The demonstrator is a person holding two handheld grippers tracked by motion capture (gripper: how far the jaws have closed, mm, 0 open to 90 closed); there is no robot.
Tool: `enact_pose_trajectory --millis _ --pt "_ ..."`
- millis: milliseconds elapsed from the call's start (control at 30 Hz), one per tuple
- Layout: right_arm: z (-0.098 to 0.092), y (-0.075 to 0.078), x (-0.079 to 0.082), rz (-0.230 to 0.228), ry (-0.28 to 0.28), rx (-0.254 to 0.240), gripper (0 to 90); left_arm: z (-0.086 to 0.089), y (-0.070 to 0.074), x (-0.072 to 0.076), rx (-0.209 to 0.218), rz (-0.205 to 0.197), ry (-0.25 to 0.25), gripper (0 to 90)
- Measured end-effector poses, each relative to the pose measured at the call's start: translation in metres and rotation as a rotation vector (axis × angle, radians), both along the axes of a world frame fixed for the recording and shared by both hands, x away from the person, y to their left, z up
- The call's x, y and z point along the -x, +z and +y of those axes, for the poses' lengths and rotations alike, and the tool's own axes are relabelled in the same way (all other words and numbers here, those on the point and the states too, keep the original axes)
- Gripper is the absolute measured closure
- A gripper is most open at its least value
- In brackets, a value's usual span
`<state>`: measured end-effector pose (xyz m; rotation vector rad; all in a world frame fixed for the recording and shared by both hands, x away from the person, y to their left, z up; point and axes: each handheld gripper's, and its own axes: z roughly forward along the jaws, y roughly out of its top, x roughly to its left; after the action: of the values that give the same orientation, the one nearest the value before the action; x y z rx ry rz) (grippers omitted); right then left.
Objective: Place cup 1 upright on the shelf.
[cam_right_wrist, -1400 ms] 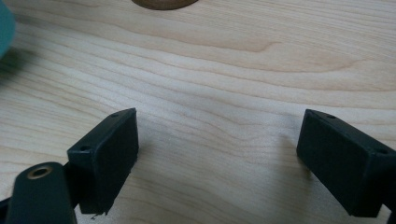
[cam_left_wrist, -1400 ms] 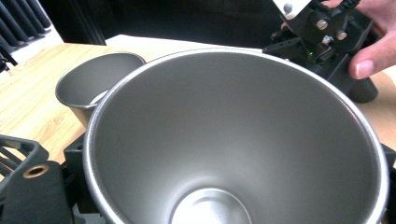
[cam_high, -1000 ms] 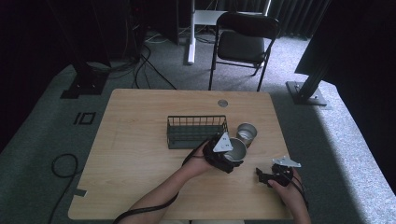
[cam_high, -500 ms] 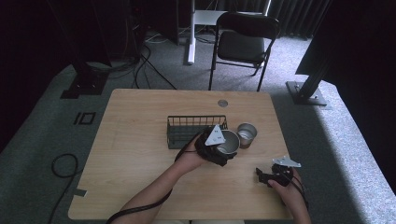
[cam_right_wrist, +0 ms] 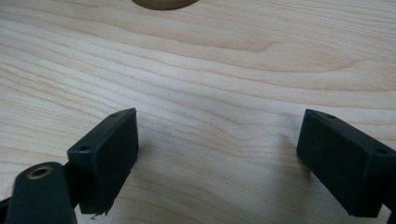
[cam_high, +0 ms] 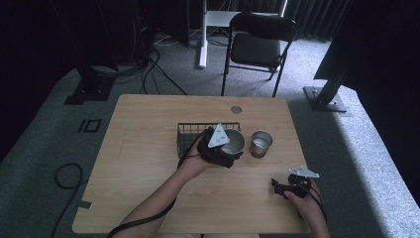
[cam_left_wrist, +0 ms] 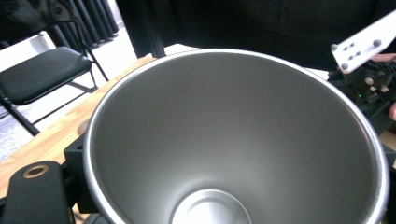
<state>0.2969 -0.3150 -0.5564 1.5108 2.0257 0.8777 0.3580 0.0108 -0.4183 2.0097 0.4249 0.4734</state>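
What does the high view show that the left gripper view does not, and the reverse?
High view: the wire basket, a second, smaller steel cup standing on the table, and the left gripper itself shut on the larger cup. Left gripper view: the bare inside and bottom of that steel cup. Both: the held cup, the black chair, the tabletop, and the right gripper.

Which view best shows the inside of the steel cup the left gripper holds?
The left gripper view: the steel cup faces the camera, bare inside down to its bottom. The high view shows it small beside the left gripper; the right gripper view shows tabletop.
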Motion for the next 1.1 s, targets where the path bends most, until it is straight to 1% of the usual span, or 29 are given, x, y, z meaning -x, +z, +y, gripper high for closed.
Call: enact_pose_trajectory --millis 100,200,233,333,367,433,500,600,667,733,767,933,967,1033,1100 --pt "0.0 0.0 0.0 0.0 0.0 0.0 12.5 0.005 0.005 -0.001 0.007 -0.009 0.024 13.9" --pt "0.0 0.0 0.0 0.0 0.0 0.0 12.5 0.01 0.01 -0.004 0.012 -0.018 0.056 13.8" --pt "0.0 0.0 0.0 0.0 0.0 0.0 12.5 0.012 0.012 -0.005 0.011 -0.027 0.072 13.8" --pt "0.0 0.0 0.0 0.0 0.0 0.0 12.5 0.017 0.017 -0.007 0.025 -0.027 0.102 13.8" --pt "0.0 0.0 0.0 0.0 0.0 0.001 12.5 0.02 0.018 -0.009 0.026 -0.032 0.121 13.8" --pt "0.0 0.0 0.0 0.0 0.0 0.0 12.5 0.024 0.02 -0.011 0.033 -0.03 0.147 13.8" --pt "0.0 0.0 0.0 0.0 0.0 0.0 12.5 0.027 0.02 -0.014 0.034 -0.038 0.182 13.8" --pt "0.0 0.0 0.0 0.0 0.0 0.0 12.5 0.033 0.021 -0.017 0.052 -0.036 0.231 13.8" --pt "0.0 0.0 0.0 0.0 0.0 0.0 12.5 0.036 0.022 -0.02 0.062 -0.043 0.269 13.8" --pt "0.0 0.0 0.0 0.0 0.001 0.001 12.5 0.04 0.022 -0.022 0.063 -0.045 0.304 13.8" --pt "0.0 0.0 0.0 0.0 0.001 0.001 12.5 0.042 0.022 -0.023 0.066 -0.053 0.321 13.8" --pt "0.0 0.0 0.0 0.0 0.0 -0.001 12.5 0.051 0.021 -0.03 0.076 -0.056 0.393 13.8" --pt "0.0 0.0 0.0 0.0 0.0 -0.001 12.5 0.051 0.021 -0.03 0.076 -0.056 0.393 13.8" --pt "0.0 0.0 0.0 0.0 -0.001 -0.001 12.6 0.054 0.019 -0.032 0.097 -0.059 0.442 13.8" --pt "0.0 0.0 0.0 0.0 0.0 0.0 12.5 0.057 0.017 -0.033 0.108 -0.068 0.472 13.8"
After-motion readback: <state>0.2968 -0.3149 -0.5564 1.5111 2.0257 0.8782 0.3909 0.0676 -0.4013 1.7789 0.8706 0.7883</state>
